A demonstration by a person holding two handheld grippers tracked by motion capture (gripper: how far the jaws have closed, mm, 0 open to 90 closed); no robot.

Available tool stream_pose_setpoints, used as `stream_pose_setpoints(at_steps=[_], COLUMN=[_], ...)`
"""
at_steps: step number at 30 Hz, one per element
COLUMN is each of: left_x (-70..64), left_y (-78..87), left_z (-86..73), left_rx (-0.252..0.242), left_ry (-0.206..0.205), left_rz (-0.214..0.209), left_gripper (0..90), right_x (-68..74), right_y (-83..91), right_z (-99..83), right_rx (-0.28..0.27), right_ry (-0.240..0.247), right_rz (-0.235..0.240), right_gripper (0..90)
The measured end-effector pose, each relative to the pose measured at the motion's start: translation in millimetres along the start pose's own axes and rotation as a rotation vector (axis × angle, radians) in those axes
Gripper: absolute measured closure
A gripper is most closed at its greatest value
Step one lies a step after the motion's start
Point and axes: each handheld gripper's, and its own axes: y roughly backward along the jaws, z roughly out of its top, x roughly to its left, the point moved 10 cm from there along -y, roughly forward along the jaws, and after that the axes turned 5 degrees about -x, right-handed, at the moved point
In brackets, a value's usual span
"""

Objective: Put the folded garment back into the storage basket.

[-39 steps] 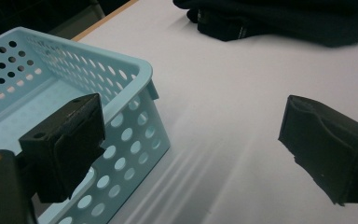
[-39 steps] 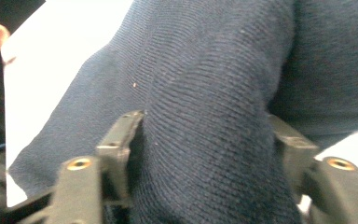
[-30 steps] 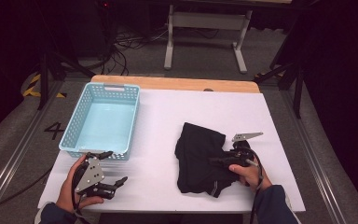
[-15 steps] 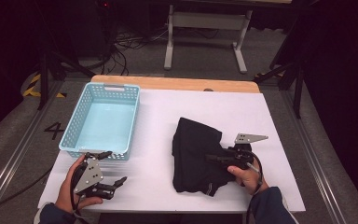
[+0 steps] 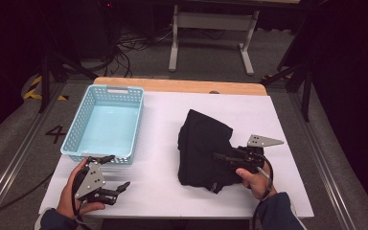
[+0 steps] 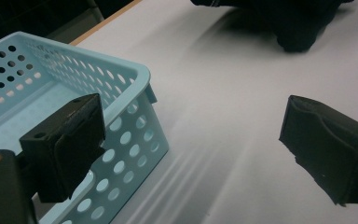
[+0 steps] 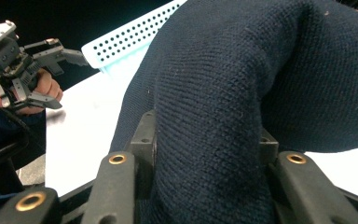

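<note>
- The right gripper (image 5: 220,157) was at the near right part of the white table (image 5: 163,191). Its two jaws were squeezed onto a fold of the dark knitted cloth (image 5: 203,146).
- In the right gripper view, the dark knitted cloth (image 7: 242,102) bulged up between the two jaws and rose over them like a hump.
- The rest of the cloth lay in a crumpled heap on the table, spreading ahead of the right gripper and out past its tips.
- The left gripper (image 5: 120,188) was at the near left part of the table, well apart from the cloth. Its jaws were spread wide, and nothing was between them.
- In the left gripper view, the corner of the light blue basket (image 6: 121,88) was just beside one jaw, and bare white table (image 6: 223,116) lay between the two jaws.
- The light blue basket (image 5: 79,132) sat just past the left gripper, farther up the table.
- The dark cloth (image 6: 298,28) lay far ahead of the left gripper, across the bare table.
</note>
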Motion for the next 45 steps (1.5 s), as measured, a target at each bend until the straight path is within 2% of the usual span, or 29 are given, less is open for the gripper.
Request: stream_pose_setpoints(at_steps=[7, 17, 28, 39, 45], left_x=[-0.3, -2.6, -5.6, -12.7, -13.1], left_y=[0.5, 0.7, 2.1, 1.8, 1.8], left_z=[0.2, -0.1, 1.1, 2.4, 1.8], left_rx=[0.000, 0.001, -0.009, -0.013, -0.014], left_ry=[-0.006, -0.010, -0.011, -0.035, -0.026], left_rz=[-0.001, -0.009, -0.016, -0.044, -0.049], left_gripper=[7.5, 7.2, 7.2, 6.9, 6.6], right_x=[1.5, 10.6, 15.8, 23.9, 30.9], right_y=[1.5, -6.9, -22.9, -41.2, -51.2], right_z=[9.7, 30.2, 47.0, 68.6, 82.2], right_rx=[-0.021, -0.061, -0.094, -0.124, -0.147], right_ry=[0.029, 0.065, 0.063, 0.060, 0.074], right_rz=[-0.028, -0.031, -0.028, -0.036, -0.046], right_gripper=[57.7, 57.6, 57.5, 57.4, 57.3])
